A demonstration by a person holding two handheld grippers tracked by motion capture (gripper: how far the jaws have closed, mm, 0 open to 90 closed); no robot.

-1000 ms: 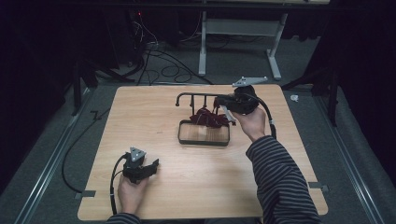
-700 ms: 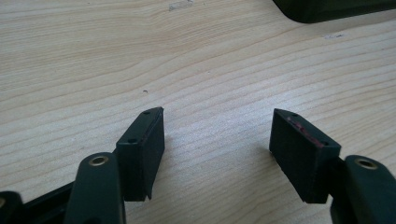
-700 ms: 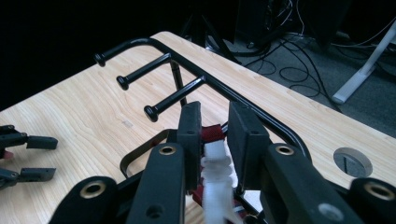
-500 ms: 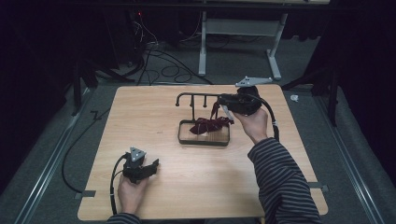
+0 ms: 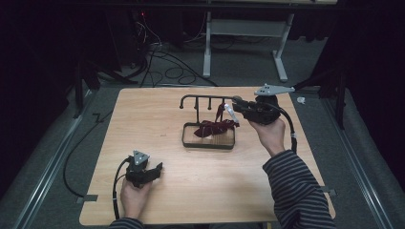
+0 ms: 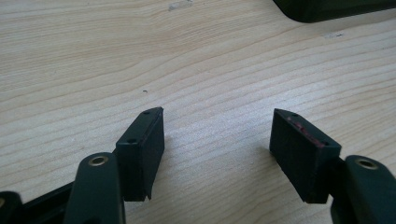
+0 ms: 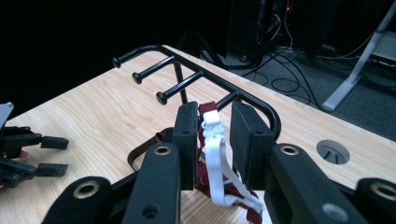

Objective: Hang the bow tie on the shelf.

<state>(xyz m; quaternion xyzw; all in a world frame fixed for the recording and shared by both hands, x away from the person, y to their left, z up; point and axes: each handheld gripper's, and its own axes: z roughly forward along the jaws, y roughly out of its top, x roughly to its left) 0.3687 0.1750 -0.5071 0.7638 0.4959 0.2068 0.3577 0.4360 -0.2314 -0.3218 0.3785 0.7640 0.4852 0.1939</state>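
right gripper (image 7: 212, 140) | jaws pinching white strap (image 7: 215, 158) | beside black rack (image 7: 196, 77)

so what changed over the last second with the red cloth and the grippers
The right gripper, shut on the dark red cloth, has risen toward the black rack, lifting the cloth's white strap while its bulk hangs over the tray. The left gripper stayed open, resting low on the table.

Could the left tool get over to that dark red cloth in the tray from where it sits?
Probably yes. The left tool rests open near the table's front edge, with bare wood between it and the tray. But the right tool is already shut on the cloth.
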